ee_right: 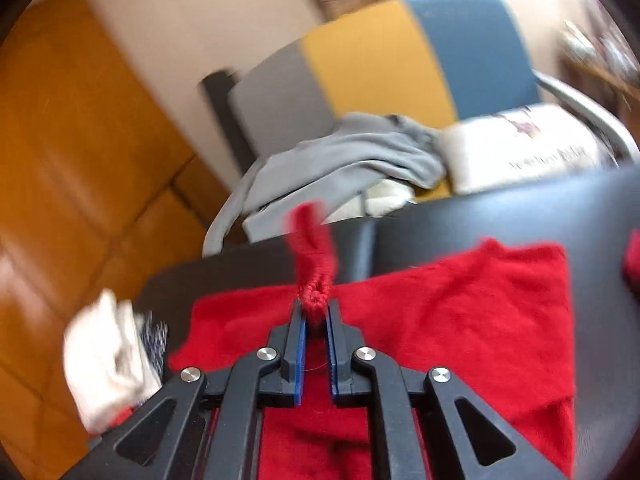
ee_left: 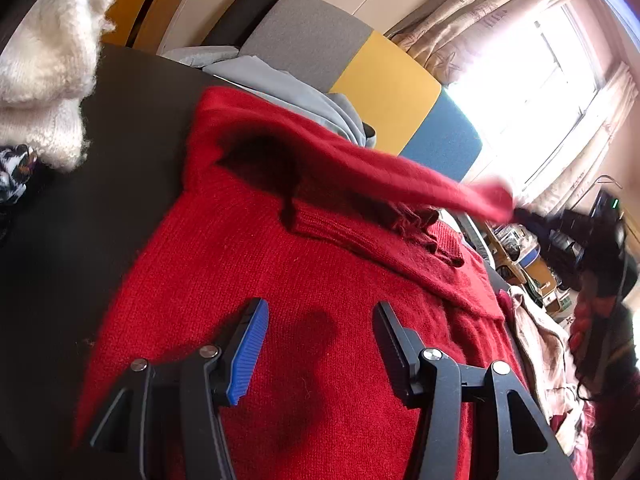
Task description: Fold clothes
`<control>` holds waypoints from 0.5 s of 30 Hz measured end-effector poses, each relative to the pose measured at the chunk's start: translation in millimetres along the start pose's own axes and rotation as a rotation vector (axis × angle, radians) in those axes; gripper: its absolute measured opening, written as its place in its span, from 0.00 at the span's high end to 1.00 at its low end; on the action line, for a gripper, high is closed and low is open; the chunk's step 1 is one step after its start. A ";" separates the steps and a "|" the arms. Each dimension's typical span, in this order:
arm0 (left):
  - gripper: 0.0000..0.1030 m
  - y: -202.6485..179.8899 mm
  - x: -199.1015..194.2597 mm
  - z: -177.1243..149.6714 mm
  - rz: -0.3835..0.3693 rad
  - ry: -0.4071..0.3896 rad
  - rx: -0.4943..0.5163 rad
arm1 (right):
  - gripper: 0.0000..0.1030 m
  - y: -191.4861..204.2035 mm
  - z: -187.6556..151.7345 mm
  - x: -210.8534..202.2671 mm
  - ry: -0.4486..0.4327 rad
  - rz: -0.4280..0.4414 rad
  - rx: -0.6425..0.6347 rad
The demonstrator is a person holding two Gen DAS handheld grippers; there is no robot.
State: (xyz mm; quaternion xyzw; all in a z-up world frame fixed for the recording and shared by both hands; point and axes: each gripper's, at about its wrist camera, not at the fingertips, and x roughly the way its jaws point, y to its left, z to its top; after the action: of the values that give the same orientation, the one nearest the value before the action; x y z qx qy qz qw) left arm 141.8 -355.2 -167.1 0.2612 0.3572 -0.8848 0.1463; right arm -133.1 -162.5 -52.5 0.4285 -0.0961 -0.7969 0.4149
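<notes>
Red sweater (ee_left: 320, 300) on black table (ee_left: 120, 140) | right gripper (ee_right: 316, 312) clamps its sleeve (ee_right: 314, 248) | left gripper (ee_left: 320, 344) released | sofa (ee_right: 380, 60) behind

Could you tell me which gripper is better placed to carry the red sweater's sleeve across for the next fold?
Right. The right gripper is shut on the red sweater's sleeve cuff, while the left gripper hangs open above the body, holding nothing.

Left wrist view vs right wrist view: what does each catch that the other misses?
Left wrist only: the open left claw over the red sweater, a sleeve stretched up and right, curtains at a bright window.

Right wrist only: the right claw shut on the sleeve's cuff, a white cushion on the chair.

Both: sweater on a dark table, grey garment, grey-yellow-blue chair.
</notes>
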 end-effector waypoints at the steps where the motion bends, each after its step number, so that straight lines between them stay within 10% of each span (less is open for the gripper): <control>1: 0.47 -0.4 0.0 0.1 0.001 0.000 0.001 | 0.93 -11.4 -4.0 2.3 0.012 -0.014 0.025; 10: 0.43 -8.4 1.2 6.4 0.027 0.039 0.020 | 0.90 -85.1 -53.7 26.5 0.030 0.124 0.277; 15: 0.36 -12.2 -0.5 35.9 -0.088 0.042 -0.061 | 0.76 -108.1 -58.7 33.4 0.032 0.235 0.451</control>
State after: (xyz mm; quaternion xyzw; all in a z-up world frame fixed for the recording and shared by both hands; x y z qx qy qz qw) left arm 123.9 -372.1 -138.2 0.2592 0.3979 -0.8735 0.1074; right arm -160.5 -106.5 -163.7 0.5089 -0.3141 -0.6945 0.4001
